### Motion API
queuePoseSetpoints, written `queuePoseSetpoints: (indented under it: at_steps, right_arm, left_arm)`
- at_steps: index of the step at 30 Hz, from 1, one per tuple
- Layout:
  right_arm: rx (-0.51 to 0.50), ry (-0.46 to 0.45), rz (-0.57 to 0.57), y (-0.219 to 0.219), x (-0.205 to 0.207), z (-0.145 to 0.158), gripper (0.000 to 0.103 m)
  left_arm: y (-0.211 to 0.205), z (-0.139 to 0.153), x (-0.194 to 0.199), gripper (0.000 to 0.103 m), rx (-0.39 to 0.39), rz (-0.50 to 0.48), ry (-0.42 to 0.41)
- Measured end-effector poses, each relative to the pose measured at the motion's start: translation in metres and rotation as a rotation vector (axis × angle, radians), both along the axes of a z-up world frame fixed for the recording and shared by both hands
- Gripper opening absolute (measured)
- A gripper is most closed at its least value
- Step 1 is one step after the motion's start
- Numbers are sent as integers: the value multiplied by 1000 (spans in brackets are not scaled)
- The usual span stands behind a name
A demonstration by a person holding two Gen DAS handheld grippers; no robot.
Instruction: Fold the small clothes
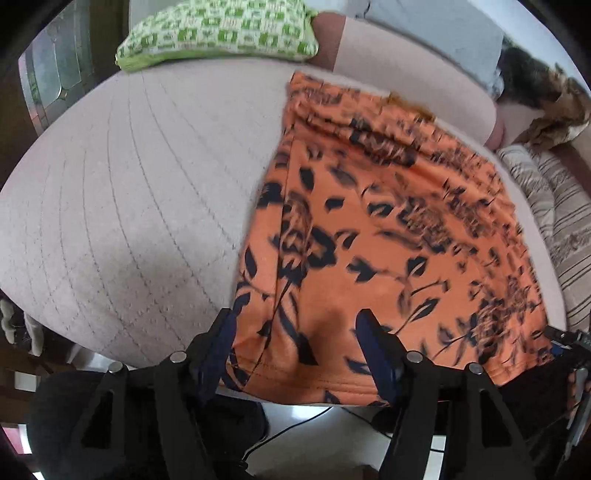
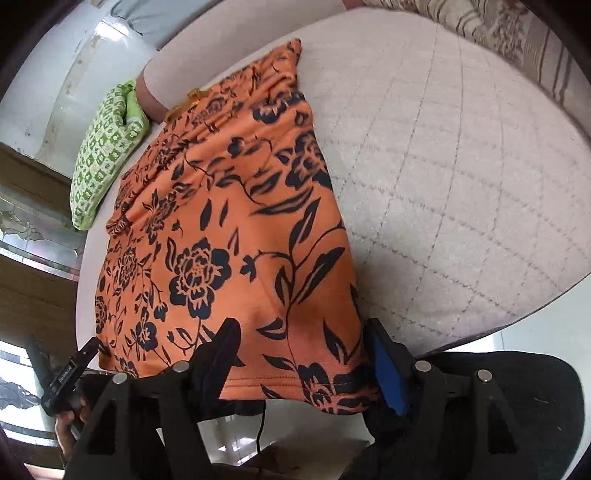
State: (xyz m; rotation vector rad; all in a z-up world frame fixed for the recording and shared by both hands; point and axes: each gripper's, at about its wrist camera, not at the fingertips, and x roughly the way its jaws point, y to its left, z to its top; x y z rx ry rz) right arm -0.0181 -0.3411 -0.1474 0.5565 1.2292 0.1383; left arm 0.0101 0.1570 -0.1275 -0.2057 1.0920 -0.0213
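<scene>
An orange garment with a black flower print (image 1: 388, 221) lies flat on a pale quilted surface (image 1: 129, 184), its stitched hem hanging slightly over the near edge. My left gripper (image 1: 295, 325) stands open over the hem's left corner, its fingers astride the cloth without pressing on it. In the right wrist view the same garment (image 2: 229, 221) runs away from me, and my right gripper (image 2: 301, 332) stands open over the hem's right corner, the cloth between its fingers. One of the right gripper's fingers (image 1: 565, 338) shows at the garment's far corner in the left wrist view.
A folded green-and-white patterned cloth (image 1: 218, 33) lies at the far edge beyond the garment. A striped cushion (image 1: 554, 206) and a furry item (image 1: 546, 107) sit to the right. The quilted surface (image 2: 461, 166) ends just below the grippers, with a black cable (image 2: 262, 424) on the floor beneath.
</scene>
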Motion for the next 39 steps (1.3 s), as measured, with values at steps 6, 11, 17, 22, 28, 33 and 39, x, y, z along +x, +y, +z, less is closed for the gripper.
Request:
queuePoseSetpoints:
  at_steps: [6, 11, 17, 22, 28, 33, 39]
  right_arm:
    - [96, -17, 18, -4, 1, 0, 10]
    - [136, -19, 23, -4, 1, 0, 10]
    - [276, -67, 26, -11, 3, 14, 10]
    - [438, -207, 23, -27, 36, 62, 10]
    - [524, -387, -21, -59, 130, 121, 10]
    - [481, -321, -164, -84, 234, 82, 22]
    - [302, -240, -245, -77, 231, 22, 83]
  left_arm:
    - [8, 5, 1, 4, -69, -20, 12]
    - [11, 1, 4, 4, -85, -18, 38]
    - [15, 24, 6, 4, -176, -49, -10]
    - [23, 89, 31, 4, -324, -74, -204]
    - [18, 151, 131, 4, -331, -52, -347]
    - [22, 118, 255, 43, -255, 78, -309]
    - [59, 38, 296, 61, -174, 261, -117]
